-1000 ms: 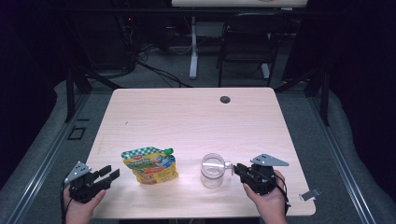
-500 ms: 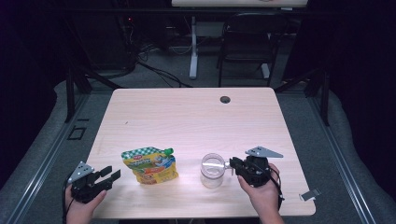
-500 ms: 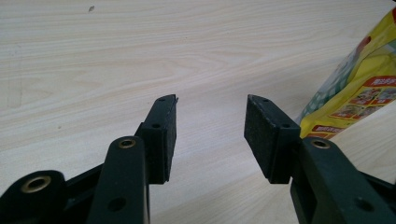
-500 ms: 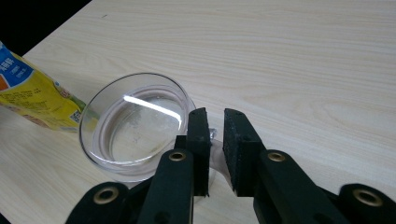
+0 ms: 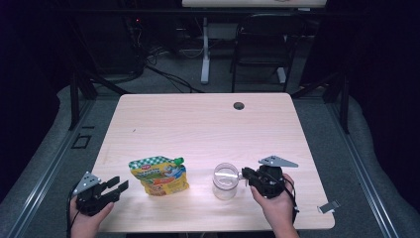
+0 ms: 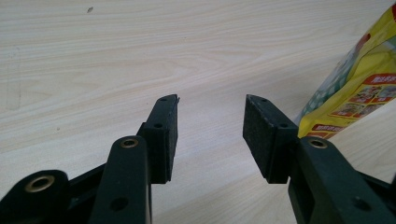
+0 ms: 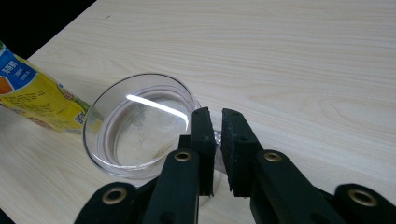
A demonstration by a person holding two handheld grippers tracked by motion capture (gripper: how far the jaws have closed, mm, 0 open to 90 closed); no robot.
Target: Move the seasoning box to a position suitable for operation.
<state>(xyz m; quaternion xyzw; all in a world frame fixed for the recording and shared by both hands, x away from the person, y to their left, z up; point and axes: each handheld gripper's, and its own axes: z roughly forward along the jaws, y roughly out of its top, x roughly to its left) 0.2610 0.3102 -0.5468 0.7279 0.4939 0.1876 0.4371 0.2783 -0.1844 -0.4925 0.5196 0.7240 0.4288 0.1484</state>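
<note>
Right gripper (image 7: 214, 121) has just closed its fingers on the glass jar's (image 5: 225, 181) rim, likely for lifting; left gripper (image 5: 111, 187), left of the snack pouch (image 5: 158, 175), stays open.

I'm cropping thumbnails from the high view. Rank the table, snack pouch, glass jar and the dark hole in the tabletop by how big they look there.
1. Table
2. Snack pouch
3. Glass jar
4. Dark hole, smallest, though it lies farther from the camera

High view looks down over the table (image 5: 198, 124); 2 gripper views sit close (sharing its tabletop).
</note>
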